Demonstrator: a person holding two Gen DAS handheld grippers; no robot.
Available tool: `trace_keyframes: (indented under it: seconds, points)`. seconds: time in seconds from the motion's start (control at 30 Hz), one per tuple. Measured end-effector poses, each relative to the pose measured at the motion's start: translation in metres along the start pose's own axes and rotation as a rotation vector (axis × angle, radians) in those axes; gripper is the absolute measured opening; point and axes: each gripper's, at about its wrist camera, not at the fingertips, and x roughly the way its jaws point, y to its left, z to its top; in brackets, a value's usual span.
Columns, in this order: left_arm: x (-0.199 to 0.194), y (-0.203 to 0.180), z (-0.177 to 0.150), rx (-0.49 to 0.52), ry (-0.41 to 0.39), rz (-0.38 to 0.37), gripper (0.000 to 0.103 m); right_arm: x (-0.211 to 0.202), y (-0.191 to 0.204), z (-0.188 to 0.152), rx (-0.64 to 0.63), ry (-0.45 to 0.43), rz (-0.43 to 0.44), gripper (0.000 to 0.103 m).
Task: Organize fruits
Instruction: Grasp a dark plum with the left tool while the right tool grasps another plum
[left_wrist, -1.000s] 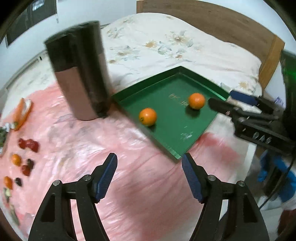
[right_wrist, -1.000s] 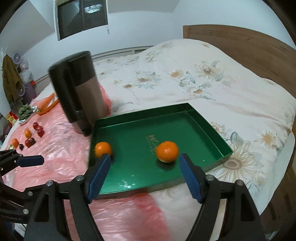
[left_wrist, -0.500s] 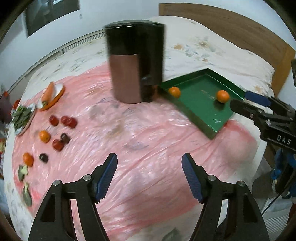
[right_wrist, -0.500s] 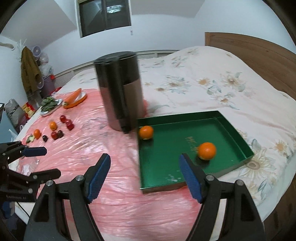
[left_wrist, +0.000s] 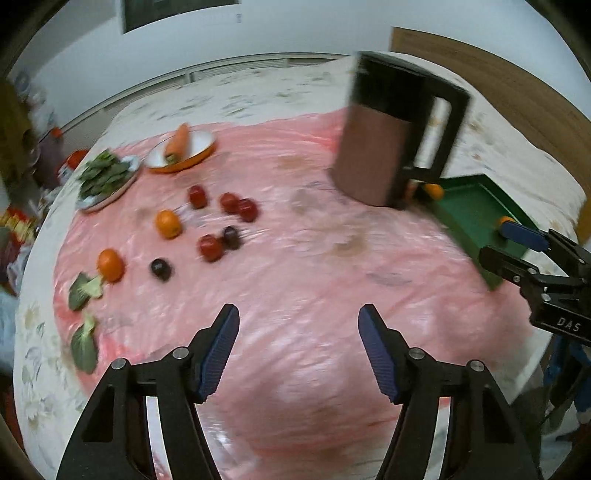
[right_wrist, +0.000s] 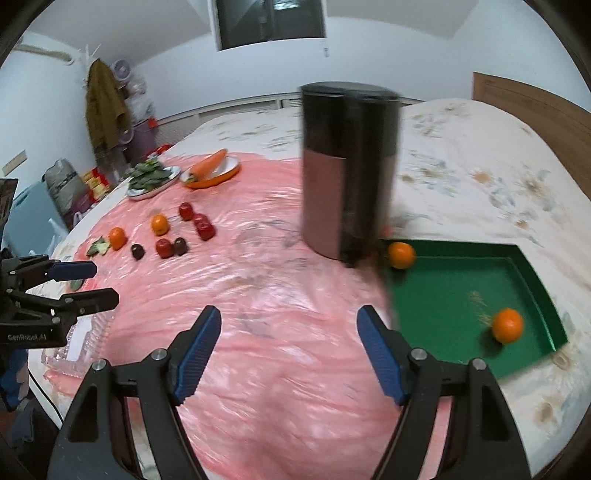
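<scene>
A bed fills the room, its floral cover overlaid with a pink plastic sheet (left_wrist: 303, 280), and everything you work with lies on that sheet. Your left gripper (left_wrist: 297, 349) has its jaws apart with nothing between them, and they have just been closing a little. Your right gripper (right_wrist: 288, 350) also stands apart and empty. The loose fruit (left_wrist: 207, 229), oranges mixed with red and dark pieces, is clustered at about ten o'clock from the left jaws in the left wrist view, well apart from them. From the right wrist view the same cluster sits at about eleven o'clock, farther off, with the left gripper between. So your left hand looks the nearer one for the next pick. The green tray (right_wrist: 532, 280) lies at about two o'clock from the right jaws, holding two oranges (right_wrist: 508, 325) already, beside the tall dark jug (right_wrist: 347, 166). The fruit is round, so no long axis matters; just bring the jaws over one piece.
</scene>
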Motion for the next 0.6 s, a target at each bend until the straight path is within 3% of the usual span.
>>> trace_keyframes:
  seconds: [0.1, 0.2, 0.3, 0.5, 0.6]
  points:
    - [0.012, 0.034, -0.004, -0.049, 0.014, 0.024, 0.055, 0.019, 0.020, 0.009, -0.033, 0.015, 0.047, 0.100]
    - [0.024, 0.066, -0.006, -0.097, 0.031, 0.048, 0.051, 0.046, 0.042, 0.018, -0.079, 0.051, 0.108, 0.081]
    - [0.036, 0.094, -0.004, -0.138, 0.043, 0.067, 0.049, 0.076, 0.065, 0.025, -0.113, 0.085, 0.155, 0.074]
    - [0.063, 0.129, 0.007, -0.174, 0.067, 0.086, 0.045, 0.134, 0.105, 0.041, -0.197, 0.143, 0.215, 0.055]
    - [0.079, 0.138, 0.013, -0.181, 0.085, 0.079, 0.045, 0.159, 0.121, 0.049, -0.261, 0.168, 0.217, 0.051]
